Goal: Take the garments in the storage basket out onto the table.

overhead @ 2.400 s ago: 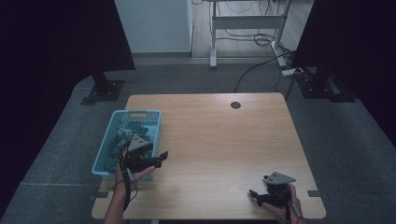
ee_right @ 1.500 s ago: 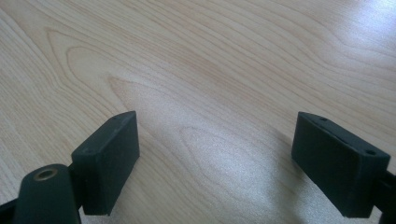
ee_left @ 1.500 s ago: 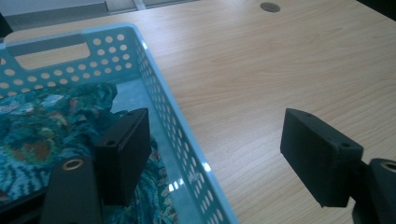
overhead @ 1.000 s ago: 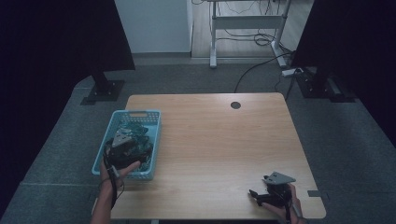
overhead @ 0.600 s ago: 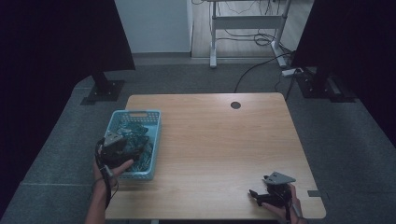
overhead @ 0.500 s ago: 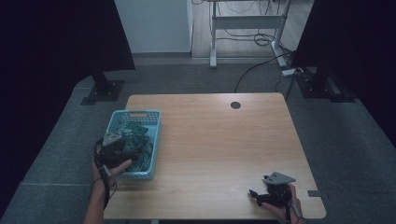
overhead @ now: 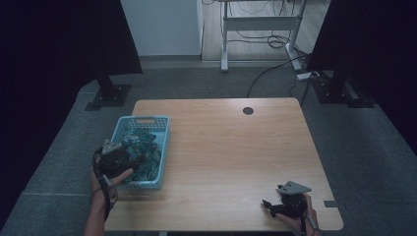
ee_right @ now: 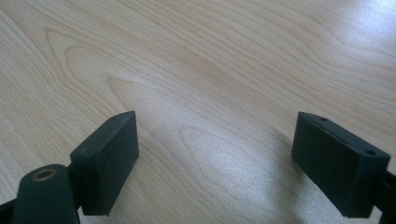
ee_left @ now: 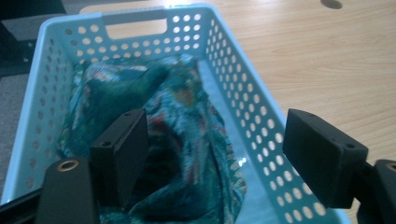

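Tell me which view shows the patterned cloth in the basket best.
The left gripper view: the cloth lies close up, bunched inside the blue basket, its green pattern visible. The high view shows it small and dark. The right gripper view looks at bare table.

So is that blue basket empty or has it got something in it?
Not empty: the blue basket holds crumpled green patterned cloth.

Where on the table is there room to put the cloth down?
The table is bare from the basket across to its far right edge, apart from a small round hole near the back and the right gripper at the front corner. The basket is crowded with cloth, and the left gripper is over it.
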`<control>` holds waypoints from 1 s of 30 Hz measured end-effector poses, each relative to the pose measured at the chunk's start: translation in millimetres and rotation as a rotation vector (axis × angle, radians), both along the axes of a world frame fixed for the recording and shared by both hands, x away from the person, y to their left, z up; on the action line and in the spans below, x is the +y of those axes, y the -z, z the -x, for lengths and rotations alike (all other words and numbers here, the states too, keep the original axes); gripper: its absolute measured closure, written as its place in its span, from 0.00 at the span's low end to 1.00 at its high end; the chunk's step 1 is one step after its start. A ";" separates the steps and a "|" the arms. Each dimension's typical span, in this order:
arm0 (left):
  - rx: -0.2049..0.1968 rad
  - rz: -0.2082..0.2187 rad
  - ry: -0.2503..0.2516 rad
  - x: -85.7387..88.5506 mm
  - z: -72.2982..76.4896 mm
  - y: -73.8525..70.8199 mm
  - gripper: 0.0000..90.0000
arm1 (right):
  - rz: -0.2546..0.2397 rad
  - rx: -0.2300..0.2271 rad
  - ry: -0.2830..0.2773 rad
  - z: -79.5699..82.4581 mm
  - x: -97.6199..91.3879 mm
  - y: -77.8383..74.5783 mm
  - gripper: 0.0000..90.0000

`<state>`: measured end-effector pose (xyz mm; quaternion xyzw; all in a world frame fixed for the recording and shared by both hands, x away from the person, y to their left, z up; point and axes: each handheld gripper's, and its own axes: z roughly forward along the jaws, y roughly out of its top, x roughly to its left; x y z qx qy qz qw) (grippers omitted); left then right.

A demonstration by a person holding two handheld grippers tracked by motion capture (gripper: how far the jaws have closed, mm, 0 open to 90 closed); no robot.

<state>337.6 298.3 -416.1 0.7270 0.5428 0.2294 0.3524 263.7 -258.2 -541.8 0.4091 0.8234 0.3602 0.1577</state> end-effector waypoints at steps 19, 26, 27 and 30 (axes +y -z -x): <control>0.009 -0.006 -0.034 15.7 0.4 6.2 0.26 | 0.001 0.000 0.000 0.0 0.0 0.0 0.17; 0.021 0.017 -0.056 20.5 -8.6 11.9 0.26 | 0.001 0.000 0.000 0.0 0.0 0.0 0.17; 0.026 0.017 -0.060 21.1 -10.3 13.6 0.26 | 0.000 0.000 0.000 0.0 0.0 0.0 0.17; 0.039 0.012 -0.066 22.5 -14.3 17.1 0.26 | 0.001 0.000 0.001 0.0 0.0 0.0 0.17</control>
